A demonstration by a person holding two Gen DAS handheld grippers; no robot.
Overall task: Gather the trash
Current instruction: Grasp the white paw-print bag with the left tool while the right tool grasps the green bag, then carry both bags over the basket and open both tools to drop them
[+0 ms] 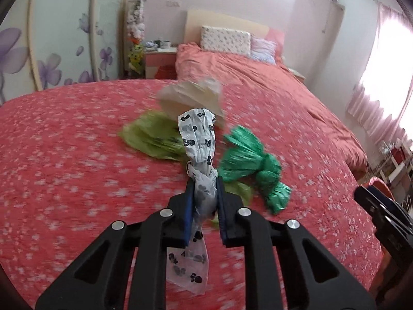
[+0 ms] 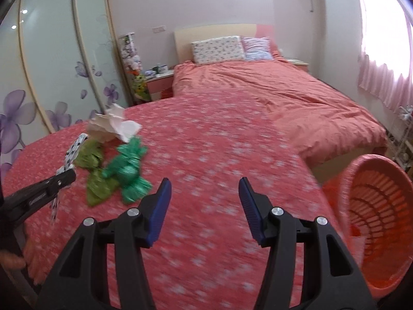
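Right between the left gripper's fingers sits the white bag with black paw prints, pinched at its knotted waist; the fingers are drawn in narrow on it, one tail hanging below them and the puffed body standing out past the tips. My worry is that thin twist of plastic: if the grip is only on the loose film beside the knot, I'd expect it to slide out on the way to the bin. The dangling tail could also snag the other scraps.

Just past the fingertips, to their right, lies the dark green knotted bag, with the olive green bag to the left and partly under the held one. Dragging low could pull either along or sweep them across the bedspread. Beyond them lies a pale crumpled paper or bag, too blurred to say which.

The right gripper hangs with its fingers wide and nothing between them, over bare bedspread, the trash pile well off to its left. To the right of its fingers the orange basket lies tipped on its side, mouth toward us; a bag tossed at it might roll back out.

Its far rim is cut off by the frame, and whether anything lies inside I cannot make out. Motion blur smears the whole pile.
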